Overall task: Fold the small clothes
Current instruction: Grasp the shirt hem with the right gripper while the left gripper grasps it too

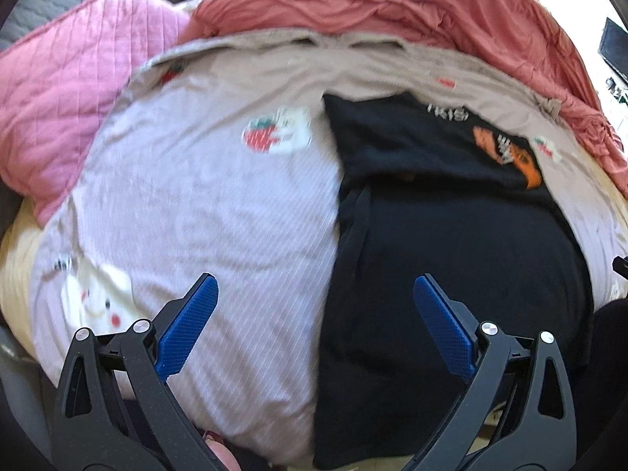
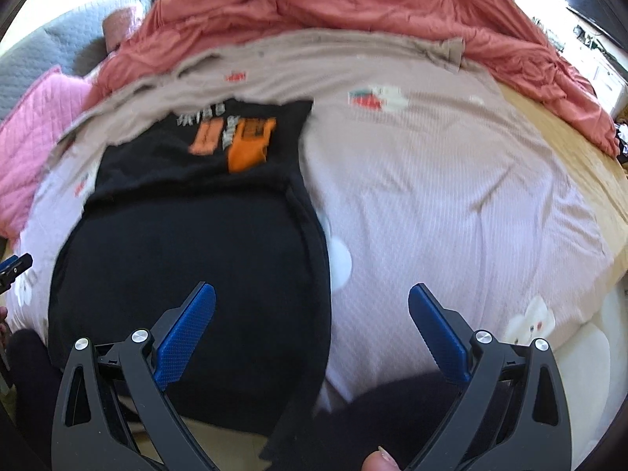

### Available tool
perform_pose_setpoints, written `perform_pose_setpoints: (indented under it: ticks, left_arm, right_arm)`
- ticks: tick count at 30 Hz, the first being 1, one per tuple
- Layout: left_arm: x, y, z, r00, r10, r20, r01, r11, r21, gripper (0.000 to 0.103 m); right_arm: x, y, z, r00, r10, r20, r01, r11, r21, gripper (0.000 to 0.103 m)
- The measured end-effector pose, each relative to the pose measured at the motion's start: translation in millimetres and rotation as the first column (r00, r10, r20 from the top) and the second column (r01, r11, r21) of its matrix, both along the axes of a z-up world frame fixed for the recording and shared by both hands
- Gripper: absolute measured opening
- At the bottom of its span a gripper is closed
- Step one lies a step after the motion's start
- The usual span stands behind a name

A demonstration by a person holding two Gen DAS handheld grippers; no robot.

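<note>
A small black T-shirt with an orange and white print lies on the bed, its top part folded over so the print faces up at the far end. My left gripper hovers open above the shirt's left edge, one blue pad over the sheet and the other over black cloth. My right gripper hangs open over the shirt's right edge, its left pad above the shirt. Nothing is between either pair of fingers. Both views are blurred.
The shirt rests on a pale lilac striped sheet printed with strawberries and rabbits. A salmon duvet is bunched at the far side, with a pink quilted pillow to the left. A fingertip shows at the bottom edge.
</note>
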State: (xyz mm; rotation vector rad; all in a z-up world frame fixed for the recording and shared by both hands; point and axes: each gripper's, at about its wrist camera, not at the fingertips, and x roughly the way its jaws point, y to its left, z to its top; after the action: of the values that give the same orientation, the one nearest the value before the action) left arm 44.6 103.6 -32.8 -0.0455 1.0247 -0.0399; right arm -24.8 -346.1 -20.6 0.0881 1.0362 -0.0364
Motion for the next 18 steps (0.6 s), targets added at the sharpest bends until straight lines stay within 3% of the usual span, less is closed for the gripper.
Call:
perform_pose_setpoints:
  ticks: [5, 18]
  left_arm:
    - [-9.6, 9.5, -16.2, 0.996, 0.000, -0.087, -0.004, 0.999, -0.047, 0.094]
    - [-35.1, 2.9, -36.9, 0.979, -0.061, -0.192, 0.033, 0.989, -0.144, 0.094]
  right_arm:
    - [-3.9, 11.3, -14.2, 0.995, 0.028, -0.100, -0.031, 0.999, -0.034, 0.098]
    - [-1.5, 24.7, -41.1, 0.964, 0.083, -0.253, -0.095, 0.995, -0.034, 0.097]
